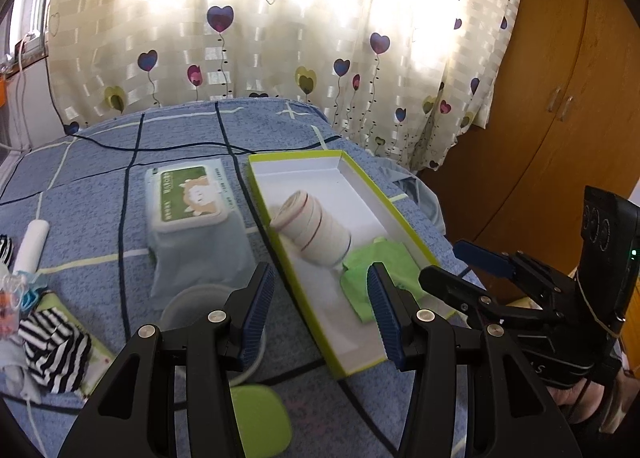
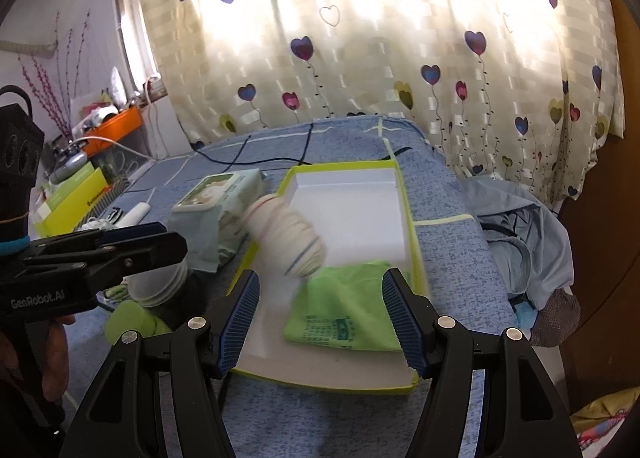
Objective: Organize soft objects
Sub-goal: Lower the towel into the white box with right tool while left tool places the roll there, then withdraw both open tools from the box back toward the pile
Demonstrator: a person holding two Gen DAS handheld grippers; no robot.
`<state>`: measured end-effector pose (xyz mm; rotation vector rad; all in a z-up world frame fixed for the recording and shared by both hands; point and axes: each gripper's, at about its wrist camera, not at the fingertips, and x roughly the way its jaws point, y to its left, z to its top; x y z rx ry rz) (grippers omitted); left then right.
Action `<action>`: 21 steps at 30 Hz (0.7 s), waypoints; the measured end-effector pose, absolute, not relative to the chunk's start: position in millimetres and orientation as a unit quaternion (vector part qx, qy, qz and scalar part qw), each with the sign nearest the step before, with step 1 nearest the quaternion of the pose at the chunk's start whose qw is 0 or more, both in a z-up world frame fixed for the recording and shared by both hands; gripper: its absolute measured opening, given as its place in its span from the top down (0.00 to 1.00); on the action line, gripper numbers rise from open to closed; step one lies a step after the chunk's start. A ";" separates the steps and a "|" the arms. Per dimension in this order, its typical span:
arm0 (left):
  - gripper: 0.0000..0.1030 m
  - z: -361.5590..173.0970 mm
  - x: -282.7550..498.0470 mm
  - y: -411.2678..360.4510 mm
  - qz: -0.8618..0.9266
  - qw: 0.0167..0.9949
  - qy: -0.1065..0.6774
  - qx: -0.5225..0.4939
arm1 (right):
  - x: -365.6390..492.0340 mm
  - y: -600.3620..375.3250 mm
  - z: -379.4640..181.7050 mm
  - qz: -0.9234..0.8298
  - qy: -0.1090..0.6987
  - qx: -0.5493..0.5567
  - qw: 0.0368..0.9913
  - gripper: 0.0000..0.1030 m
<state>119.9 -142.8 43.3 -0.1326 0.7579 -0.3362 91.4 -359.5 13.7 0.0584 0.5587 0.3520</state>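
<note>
A white box with a lime-green rim lies on the blue bedspread. Inside it, a cream cloth roll with red stripes looks blurred near the left wall. A folded green cloth lies in the near end. My left gripper hovers open over the box's near left edge, with nothing between its fingers. My right gripper stands open above the near end, and the green cloth lies below it, untouched. Each gripper shows in the other's view: right gripper, left gripper.
A wet-wipes pack sits left of the box. A striped sock, a white tube, a clear round tub and a green lid lie nearer. A light blue garment hangs off the bed's right edge by the wardrobe.
</note>
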 end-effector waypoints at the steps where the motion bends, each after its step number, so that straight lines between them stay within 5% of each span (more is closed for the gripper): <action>1: 0.52 43.8 117.9 -140.0 -0.162 0.914 0.367 -0.067 | 89.6 -356.0 14.8 0.176 0.274 0.026 0.945 0.38; 21: 0.52 47.4 70.1 -76.9 -0.122 0.926 0.344 -0.092 | 58.1 -294.2 33.0 0.206 0.269 -0.016 0.941 0.34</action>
